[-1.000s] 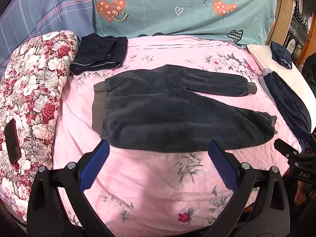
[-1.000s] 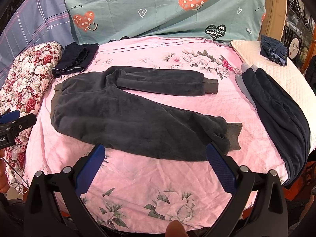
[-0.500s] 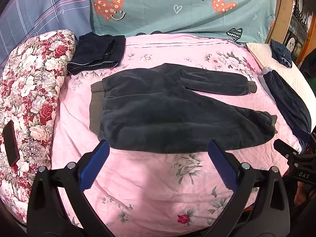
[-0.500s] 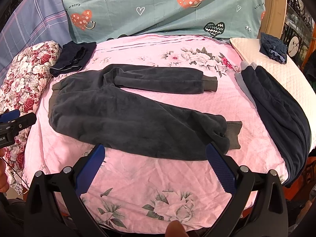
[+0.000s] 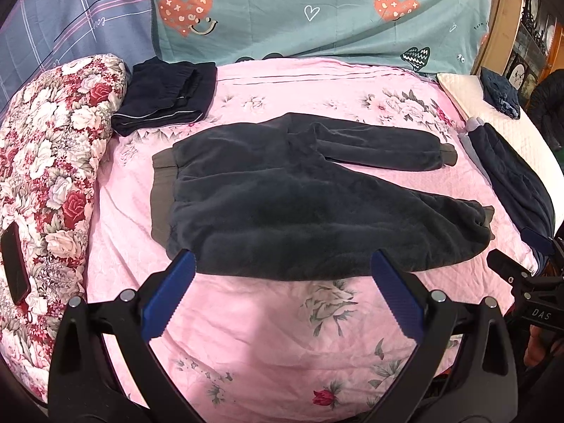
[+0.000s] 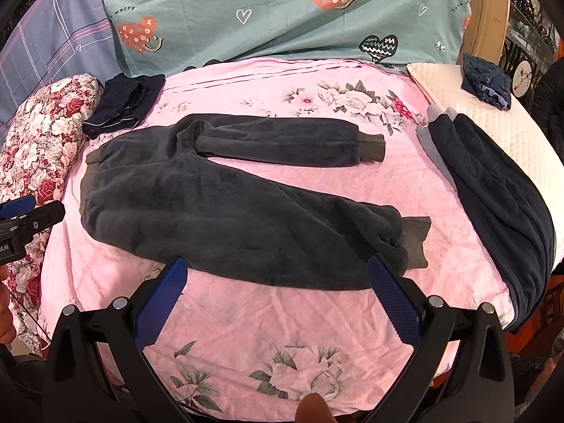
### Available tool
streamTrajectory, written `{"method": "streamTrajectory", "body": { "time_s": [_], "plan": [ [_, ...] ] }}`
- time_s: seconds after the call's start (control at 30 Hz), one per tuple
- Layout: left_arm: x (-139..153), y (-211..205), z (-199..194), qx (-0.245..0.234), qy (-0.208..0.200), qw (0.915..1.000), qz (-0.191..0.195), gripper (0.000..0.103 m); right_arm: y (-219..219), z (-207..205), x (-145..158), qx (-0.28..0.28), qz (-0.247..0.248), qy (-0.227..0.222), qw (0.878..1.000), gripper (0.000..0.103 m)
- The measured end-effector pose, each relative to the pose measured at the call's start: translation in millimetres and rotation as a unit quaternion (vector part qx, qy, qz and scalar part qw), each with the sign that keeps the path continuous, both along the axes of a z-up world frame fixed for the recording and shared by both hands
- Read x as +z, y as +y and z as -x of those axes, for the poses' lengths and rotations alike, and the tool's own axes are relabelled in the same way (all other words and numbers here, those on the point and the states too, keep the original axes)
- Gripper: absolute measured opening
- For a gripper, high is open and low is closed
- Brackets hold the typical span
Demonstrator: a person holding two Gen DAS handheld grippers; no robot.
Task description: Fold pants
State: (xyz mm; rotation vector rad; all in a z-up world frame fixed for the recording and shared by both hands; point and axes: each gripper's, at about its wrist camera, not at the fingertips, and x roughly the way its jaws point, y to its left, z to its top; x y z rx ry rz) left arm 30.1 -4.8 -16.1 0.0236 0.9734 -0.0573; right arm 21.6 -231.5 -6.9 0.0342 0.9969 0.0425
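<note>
Dark fleece pants (image 5: 282, 197) (image 6: 218, 201) lie flat on the pink floral bed sheet (image 5: 268, 335) (image 6: 282, 313), waistband to the left, both legs spread apart to the right with grey cuffs (image 6: 416, 241). My left gripper (image 5: 282, 275) hovers open just short of the pants' near edge, nothing between its blue pads. My right gripper (image 6: 276, 278) is open too, above the near leg's lower edge. Each gripper shows at the side of the other's view: the right one (image 5: 521, 282), the left one (image 6: 24, 218).
Folded dark pants (image 5: 165, 98) sit at the back left by a red floral quilt (image 5: 46, 162) with a phone (image 5: 14, 264) on it. Another dark garment (image 6: 493, 204) lies along the right edge beside a white quilted pad (image 6: 493, 123). A teal pillowcase (image 5: 317, 10) backs the bed.
Both views have shifted only slightly; the pants lie a touch closer to the fingertips. Both grippers stay open and nothing on the bed has moved.
</note>
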Motion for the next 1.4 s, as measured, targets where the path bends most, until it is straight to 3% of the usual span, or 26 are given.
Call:
{"method": "streamTrajectory", "body": {
  "time_s": [0.53,0.73,0.93,1.03,1.1,1.2,1.4],
  "plan": [
    [-12,7,-23,-0.004,0.017,0.9998,-0.007,0.101,-2,-24,-11,0.006,-0.001,0.019,1.0,0.102],
    [-25,59,-63,0.044,0.03,0.9984,-0.022,0.101,-17,-69,-16,0.025,-0.001,0.023,0.999,0.102],
    [-47,145,-150,0.104,0.04,0.9919,-0.061,0.101,-66,-150,-38,-0.013,-0.055,0.024,0.998,0.102],
    [-66,179,-189,0.123,0.061,0.9901,-0.028,0.101,-98,-196,-60,-0.053,-0.075,0.031,0.995,0.102],
    [-80,194,-207,0.124,0.079,0.989,0.003,0.101,-111,-221,-77,-0.073,-0.055,0.042,0.995,0.102],
    [-107,201,-228,0.128,0.129,0.9832,0.01,0.101,-132,-250,-104,-0.094,-0.039,0.079,0.992,0.102],
    [-132,208,-235,0.136,0.186,0.9721,0.042,0.101,-148,-272,-142,-0.09,-0.107,0.146,0.979,0.102]
  ]
}}
